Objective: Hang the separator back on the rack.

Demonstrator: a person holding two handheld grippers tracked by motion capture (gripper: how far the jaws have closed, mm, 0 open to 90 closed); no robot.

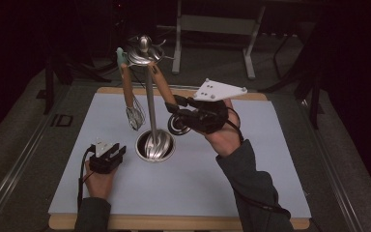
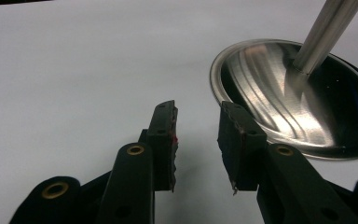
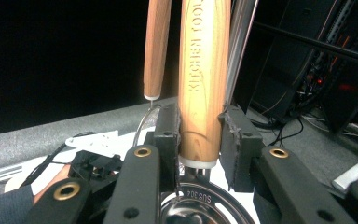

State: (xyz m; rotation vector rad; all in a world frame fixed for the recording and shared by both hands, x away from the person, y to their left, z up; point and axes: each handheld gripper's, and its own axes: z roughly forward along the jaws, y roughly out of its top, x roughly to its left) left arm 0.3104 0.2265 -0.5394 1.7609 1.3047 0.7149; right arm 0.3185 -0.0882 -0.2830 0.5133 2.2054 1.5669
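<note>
The right gripper [image 3: 199, 135] clamps the wooden-handled steel utensil [image 3: 203, 79] beside the shiny steel stand [image 1: 150, 104]; the left gripper [image 2: 198, 140] rests open and empty.

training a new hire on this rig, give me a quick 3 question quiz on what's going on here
1. True or false: the right tool is shut on a wooden handle.
2. What is between the left tool's jaws?
A. the whisk
B. nothing
C. the stand's pole
3. Name the utensil that hangs from the stand on the side of the left tool.

Key
1. True: in the right gripper view both pads press the handle.
2. B: the jaws stand apart over the bare white mat, beside the stand's round steel base.
3. The whisk, hanging on its own wooden handle.
</note>
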